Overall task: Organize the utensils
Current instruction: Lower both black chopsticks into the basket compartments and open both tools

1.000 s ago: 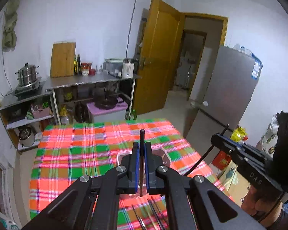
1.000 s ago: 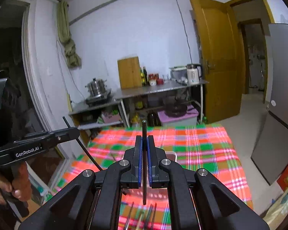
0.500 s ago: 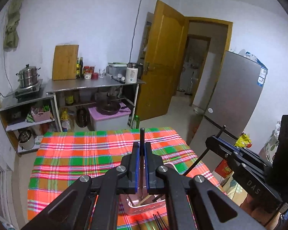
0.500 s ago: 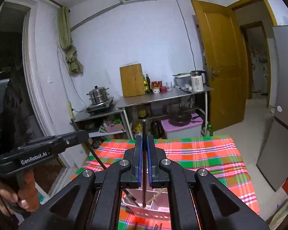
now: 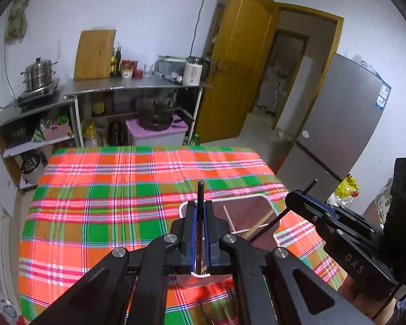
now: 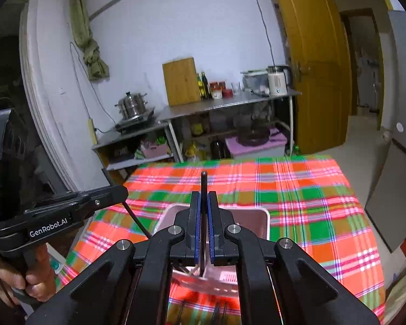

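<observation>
The left claw (image 5: 200,233) is closed on a thin black chopstick (image 5: 200,197), its blue pads (image 5: 192,233) pressed against the stick, whose blunt tip pokes out past the fingers. The right claw (image 6: 203,230) is likewise clamped tight on a second black chopstick (image 6: 203,187) that stands up between its blue pads (image 6: 197,233). In each view, the lower part of the held stick is hidden behind the claw's black linkage.

Just beyond both claws sits a pale rectangular bin (image 5: 269,205) on the desk (image 5: 94,216), which is covered in an orange, green and pink plaid cloth. The near half of the bin is blocked by the claws. In the left wrist view, its open part shows three light sticks (image 5: 259,223) lying crossed inside; whether more lie under the claw cannot be told. In the right wrist view the bin's (image 6: 266,216) contents are mostly hidden.

At the bottom edge of both views, several dark utensils (image 5: 224,308) lie on the cloth near the bin, cut off by the frame and the claw arms; their number and kind are hard to make out.

Each view catches the other claw from the side, with its stick angled down towards the bin. A hand (image 6: 27,279) grips the left claw's handle, partly cropped.
</observation>
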Demonstrator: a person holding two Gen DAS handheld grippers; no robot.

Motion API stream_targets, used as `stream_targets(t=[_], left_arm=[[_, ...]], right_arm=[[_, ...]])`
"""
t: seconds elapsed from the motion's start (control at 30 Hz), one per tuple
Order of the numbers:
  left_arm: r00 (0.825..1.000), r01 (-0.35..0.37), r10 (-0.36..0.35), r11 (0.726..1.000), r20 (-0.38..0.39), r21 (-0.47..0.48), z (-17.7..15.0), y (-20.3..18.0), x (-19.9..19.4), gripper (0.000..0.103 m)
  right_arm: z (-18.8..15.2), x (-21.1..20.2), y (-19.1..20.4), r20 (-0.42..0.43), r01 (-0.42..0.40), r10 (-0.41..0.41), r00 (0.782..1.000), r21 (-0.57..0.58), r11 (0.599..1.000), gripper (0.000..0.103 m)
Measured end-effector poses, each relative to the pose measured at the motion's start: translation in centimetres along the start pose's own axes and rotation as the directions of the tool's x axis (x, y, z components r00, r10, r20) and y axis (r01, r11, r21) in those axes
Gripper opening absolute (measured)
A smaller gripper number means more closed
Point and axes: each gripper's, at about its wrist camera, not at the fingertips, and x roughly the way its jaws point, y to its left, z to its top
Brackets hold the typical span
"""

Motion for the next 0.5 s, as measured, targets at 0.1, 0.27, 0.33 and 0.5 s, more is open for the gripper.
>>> stream_targets(t=[0.1,0.27,0.33,0.5], left_arm=[[1.0,-0.01,0.01,1.0,-0.001,0.004,-0.6,0.2,0.4,0.005],[1.0,-0.01,0.01,1.0,0.005,-0.005,-0.9,0.5,-0.1,0.006],[1.0,-0.014,0.014,1.0,0.023,-0.004,-0.7,0.5,-0.8,0.01],[0.998,-0.02,0.021,1.0,0.062,-0.011,-0.9,0.6,-3.1,0.015]], right_arm=[[-0.8,0.9,-0.5,-0.037,-0.003,0.003,0.999,0.01,1.0,0.005],[-1.0,0.9,-1.1,-0.055,0.004,-0.003,0.998,0.024,1.0,0.006],[-1.0,0.4,-1.2,-0.047,0.008,-0.007,0.999,0.023,1.0,0.014],[-0.6,-1.6,-1.4,-0.011,0.014,-0.014,1.0,0.026,1.0,0.017]])
